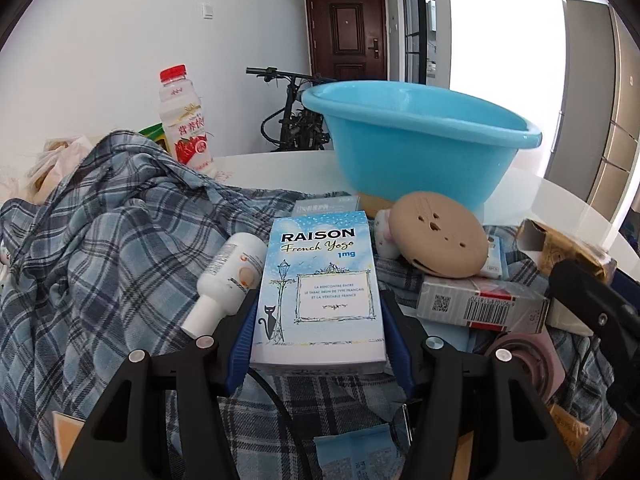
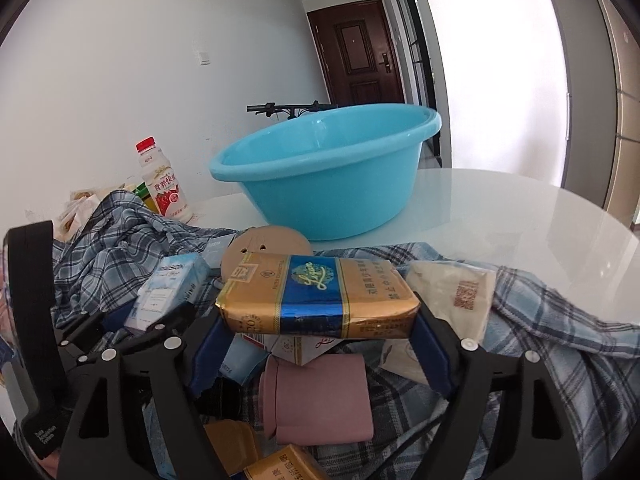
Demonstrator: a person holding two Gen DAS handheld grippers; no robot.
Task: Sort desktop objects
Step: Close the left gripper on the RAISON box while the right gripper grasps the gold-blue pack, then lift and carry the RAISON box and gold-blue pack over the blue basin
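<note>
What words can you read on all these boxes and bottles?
"RAISON French Yogo 1mg": light blue box between the left fingers.
"20": gold and blue pack between the right fingers; its emblem script is unclear.
Red-capped bottle: Chinese characters, too blurred.
Barcode carton: digits too small.

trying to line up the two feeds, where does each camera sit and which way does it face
Left wrist: rides the left tool, looking along it at the clamped RAISON box and blue basin; the other tool edges in at right.
Right wrist: rides the right tool, gold and blue pack between its pads; the left tool shows at left.
Shared: basin, red-capped bottle, plaid cloth, tan disc.
</note>
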